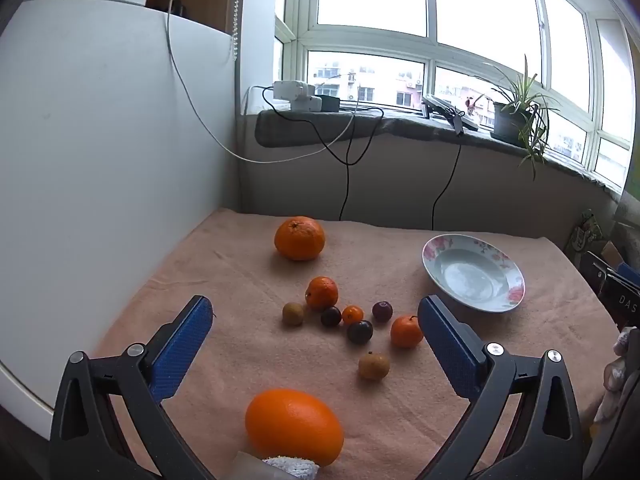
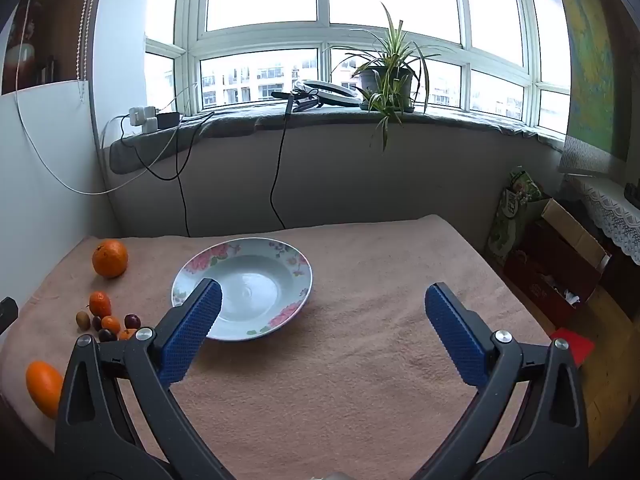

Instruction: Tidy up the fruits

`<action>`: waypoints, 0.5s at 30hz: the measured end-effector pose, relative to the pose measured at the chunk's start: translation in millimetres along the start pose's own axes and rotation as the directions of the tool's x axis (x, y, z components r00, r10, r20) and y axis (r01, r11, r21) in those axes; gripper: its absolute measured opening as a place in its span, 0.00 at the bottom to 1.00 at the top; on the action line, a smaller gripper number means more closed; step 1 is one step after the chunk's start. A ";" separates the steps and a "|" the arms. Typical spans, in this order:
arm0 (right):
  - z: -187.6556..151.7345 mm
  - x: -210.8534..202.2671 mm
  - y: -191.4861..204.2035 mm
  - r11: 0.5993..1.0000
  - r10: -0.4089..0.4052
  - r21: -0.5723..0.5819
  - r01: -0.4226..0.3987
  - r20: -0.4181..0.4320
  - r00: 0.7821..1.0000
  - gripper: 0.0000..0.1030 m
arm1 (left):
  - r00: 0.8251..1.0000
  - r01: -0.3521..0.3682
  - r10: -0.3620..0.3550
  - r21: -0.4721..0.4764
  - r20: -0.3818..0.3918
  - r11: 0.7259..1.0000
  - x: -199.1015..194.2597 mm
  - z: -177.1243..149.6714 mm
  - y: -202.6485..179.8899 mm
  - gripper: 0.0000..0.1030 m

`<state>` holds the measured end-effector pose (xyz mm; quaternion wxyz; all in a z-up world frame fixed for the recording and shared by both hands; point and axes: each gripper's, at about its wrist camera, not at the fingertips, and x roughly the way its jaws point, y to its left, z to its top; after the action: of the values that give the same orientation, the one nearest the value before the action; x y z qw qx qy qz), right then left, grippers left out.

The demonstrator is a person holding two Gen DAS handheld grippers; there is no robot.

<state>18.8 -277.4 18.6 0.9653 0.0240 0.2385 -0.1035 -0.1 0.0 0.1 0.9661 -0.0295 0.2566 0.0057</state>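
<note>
Fruits lie on a pink towel-covered table (image 1: 248, 356). A large orange (image 1: 294, 431) sits close below my open, empty left gripper (image 1: 316, 312). A second large orange (image 1: 299, 238) lies far back. Between them is a cluster: small tangerines (image 1: 322, 292), dark plums (image 1: 359, 332) and brown longans (image 1: 373, 366). An empty floral plate (image 1: 473, 272) stands at the right. In the right wrist view my right gripper (image 2: 322, 300) is open and empty, with its left finger over the plate's (image 2: 244, 280) near rim; the fruits (image 2: 105, 306) lie far left.
A white wall panel (image 1: 100, 160) borders the table's left side. Behind is a windowsill with chargers (image 1: 298, 94), hanging cables (image 1: 348, 168) and a potted plant (image 2: 386, 76). Cardboard boxes (image 2: 556, 264) stand on the floor to the right of the table.
</note>
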 end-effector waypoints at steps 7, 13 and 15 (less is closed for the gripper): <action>1.3 -2.7 -1.9 1.000 0.013 0.011 -0.013 0.009 1.000 1.00 | 1.000 -0.008 0.008 0.013 -0.003 1.000 3.1 -3.0 -0.5 0.99; -0.6 -2.4 -3.1 1.000 0.005 0.007 -0.005 0.010 1.000 1.00 | 1.000 -0.004 0.004 0.009 -0.012 1.000 5.1 -3.8 2.1 0.99; -2.5 -5.3 -4.8 1.000 0.007 0.009 -0.007 0.008 1.000 1.00 | 1.000 -0.006 0.006 0.001 -0.011 1.000 4.7 -3.4 4.2 0.99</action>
<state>12.0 -280.8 18.8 0.9666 0.0286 0.2339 -0.1011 2.2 3.9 -5.3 0.9647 -0.0282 0.2619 0.0080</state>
